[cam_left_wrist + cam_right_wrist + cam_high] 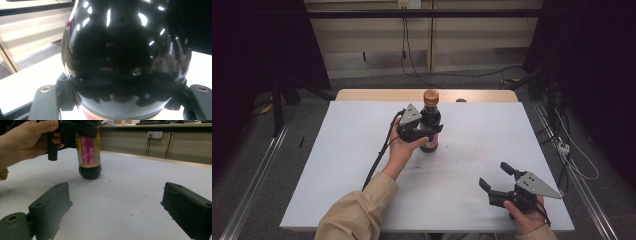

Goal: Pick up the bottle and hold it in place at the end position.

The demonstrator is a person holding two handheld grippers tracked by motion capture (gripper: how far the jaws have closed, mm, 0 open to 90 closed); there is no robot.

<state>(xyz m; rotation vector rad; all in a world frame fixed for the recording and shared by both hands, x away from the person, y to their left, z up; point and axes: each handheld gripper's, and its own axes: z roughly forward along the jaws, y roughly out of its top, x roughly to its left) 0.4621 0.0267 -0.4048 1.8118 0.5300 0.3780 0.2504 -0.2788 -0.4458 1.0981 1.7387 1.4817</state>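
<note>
— White tabletop (pixel 337 165), cables behind it: why is the left gripper (pixel 424 131) on the dark sauce bottle (pixel 430 122)?

— Its jaws pinch the bottle's shoulder, above the label, likely so the grip clears the cap; the bottle stands mid-table.

— And the right gripper (pixel 495 176)?

— Well apart from the bottle, nearer the person, jaws spread, holding nothing, probably waiting.

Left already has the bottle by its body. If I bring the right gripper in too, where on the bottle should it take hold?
Judging by the pictures, take the neck just under the brown cap, coming in level from the right. The left gripper clamps the bottle mid-body, so the narrow round neck above is the free part. The right gripper is already open.
</note>
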